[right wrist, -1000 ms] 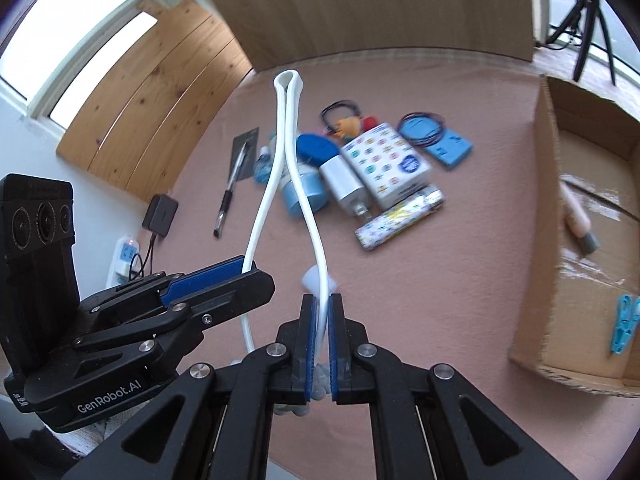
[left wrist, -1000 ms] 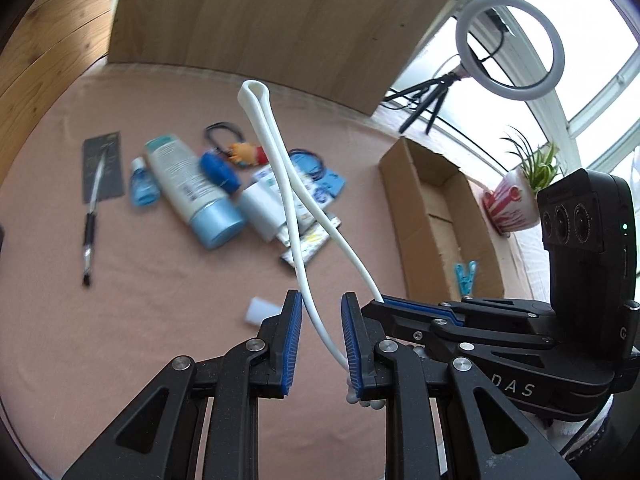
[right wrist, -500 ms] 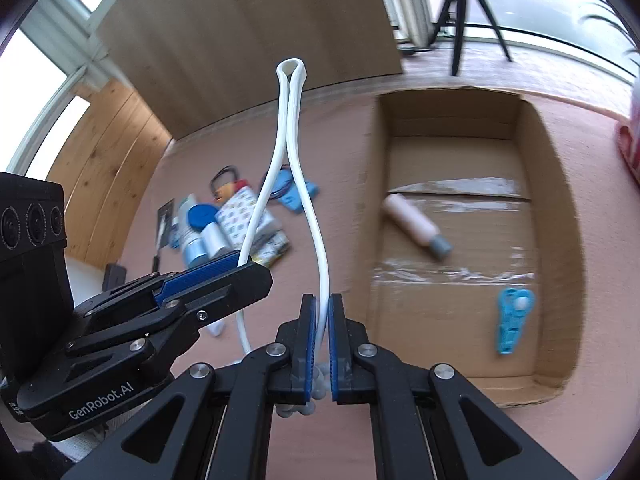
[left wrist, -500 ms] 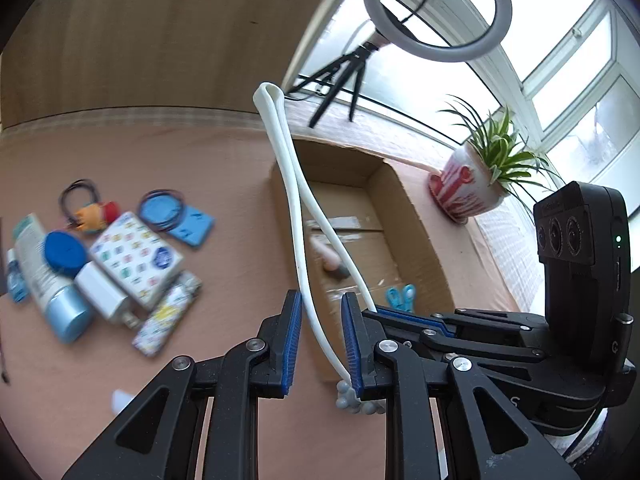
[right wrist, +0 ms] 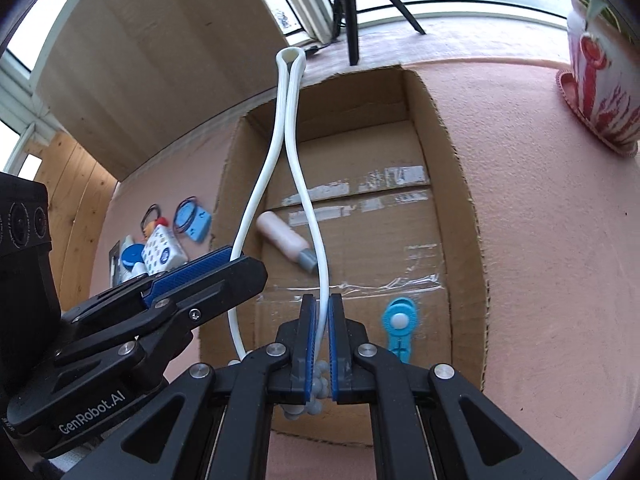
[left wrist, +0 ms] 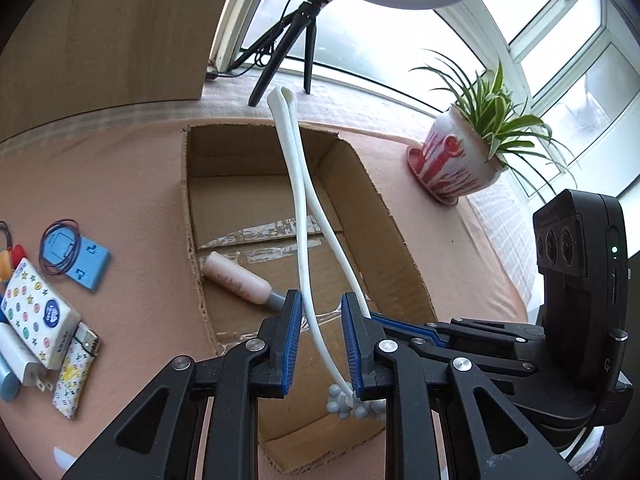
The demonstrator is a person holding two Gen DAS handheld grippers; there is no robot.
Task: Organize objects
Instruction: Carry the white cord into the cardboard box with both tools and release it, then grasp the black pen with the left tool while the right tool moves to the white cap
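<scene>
Two strands of one folded white cord (left wrist: 301, 216) up out of the grippers, fold at the top, over the open cardboard box (left wrist: 188, 208); bead-like lump at its lower end half hidden behind the pads, hard to make out. Far left in the left wrist view, clutter cut off by the frame edge: a spotted box (left wrist: 36, 312), a white charger (left wrist: 20, 356), a patterned lighter-like stick (left wrist: 74, 384), a blue card (left wrist: 86, 260) under a loop of thin wire. Left gripper (left wrist: 320, 304) spread wide, one strand running loose between the pads, leaning on the right-hand pad low down. Inside the box, a pink bottle (left wrist: 236, 282), cap end tucked behind a finger; blue clip (right wrist: 400, 326) seen only from the right wrist view. Right gripper (right wrist: 323, 304) pinched tight on the other strand (pads nearly meeting). Pink cloth (left wrist: 120, 200) over the whole surface, wood panels behind, window along the back, tripod (left wrist: 296, 40) under a ring light cut off at the top, potted plant (left wrist: 460, 160) at the right. "GenRobot.AI" in white on the left gripper's body; printing on the spotted box too small to read
</scene>
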